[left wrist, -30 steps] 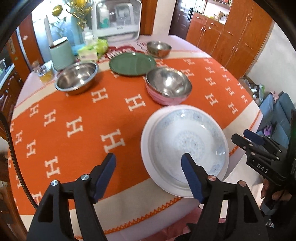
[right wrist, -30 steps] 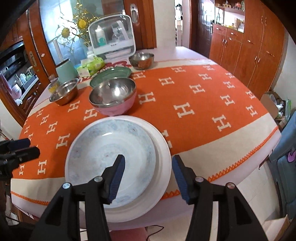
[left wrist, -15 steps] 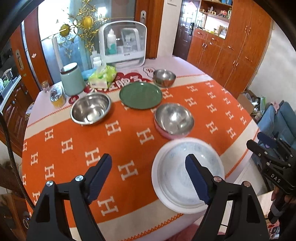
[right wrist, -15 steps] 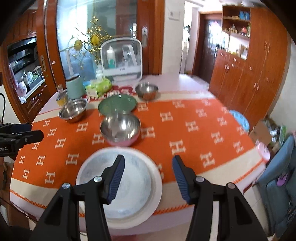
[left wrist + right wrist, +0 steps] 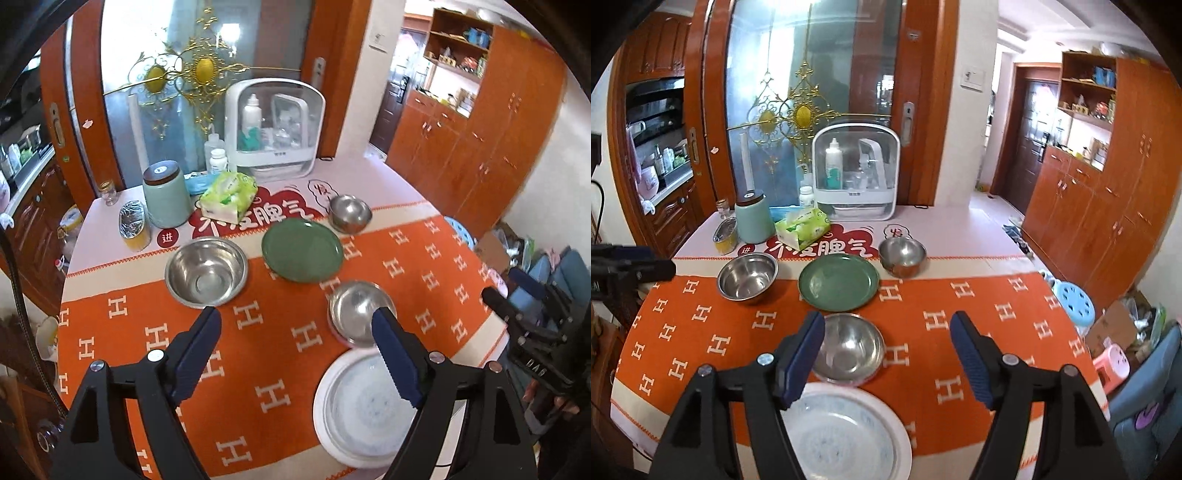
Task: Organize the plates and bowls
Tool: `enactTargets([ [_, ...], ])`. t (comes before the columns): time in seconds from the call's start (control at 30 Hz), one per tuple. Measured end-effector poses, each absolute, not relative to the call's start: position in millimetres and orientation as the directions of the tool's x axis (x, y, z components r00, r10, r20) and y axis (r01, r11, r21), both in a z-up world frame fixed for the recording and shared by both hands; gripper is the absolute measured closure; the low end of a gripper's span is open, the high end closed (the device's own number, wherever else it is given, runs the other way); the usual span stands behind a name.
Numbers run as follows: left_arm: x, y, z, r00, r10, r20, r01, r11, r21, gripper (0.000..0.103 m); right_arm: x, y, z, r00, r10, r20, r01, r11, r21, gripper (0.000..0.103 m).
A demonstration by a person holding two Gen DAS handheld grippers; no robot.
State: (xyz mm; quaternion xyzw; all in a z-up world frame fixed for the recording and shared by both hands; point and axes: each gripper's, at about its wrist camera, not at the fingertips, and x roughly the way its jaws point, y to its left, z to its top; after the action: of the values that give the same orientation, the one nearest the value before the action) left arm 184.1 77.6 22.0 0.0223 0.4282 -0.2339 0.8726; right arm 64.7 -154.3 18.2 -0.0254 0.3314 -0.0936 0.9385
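Note:
A blue-patterned white plate (image 5: 364,410) (image 5: 842,439) lies stacked on a larger white plate at the table's near edge. Behind it stands a steel bowl with a pink outside (image 5: 356,314) (image 5: 849,347). Farther back are a green plate (image 5: 303,249) (image 5: 838,282), a large steel bowl (image 5: 206,271) (image 5: 748,277) and a small steel bowl (image 5: 349,212) (image 5: 902,254). My left gripper (image 5: 295,317) hangs high above the orange cloth, jaws opening, nothing between them. My right gripper (image 5: 888,321) hovers above the stack, jaws also opening and empty.
At the table's back stand a mint canister (image 5: 166,199), a tissue pack (image 5: 229,195), a foil-covered jar (image 5: 135,229) and a white clear-fronted box (image 5: 275,129). A blue stool (image 5: 1075,301) and a pink stool (image 5: 1112,365) sit on the floor to the right.
Both grippers have risen and drawn back from the stacked plates, so more of the table shows. Both pairs of jaws stand wider apart than before.

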Motion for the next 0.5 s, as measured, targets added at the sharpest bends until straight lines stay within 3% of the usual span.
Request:
enactTargets([
  [0.5, 254.5, 71.7, 63.1, 0.570, -0.384, -0.727, 0.394, 0.904, -0.168, 0.020, 140.5, -163.0, 16.2, 0.760, -0.077, -0.645, 0.055, 0.997, -0.054, 0.032],
])
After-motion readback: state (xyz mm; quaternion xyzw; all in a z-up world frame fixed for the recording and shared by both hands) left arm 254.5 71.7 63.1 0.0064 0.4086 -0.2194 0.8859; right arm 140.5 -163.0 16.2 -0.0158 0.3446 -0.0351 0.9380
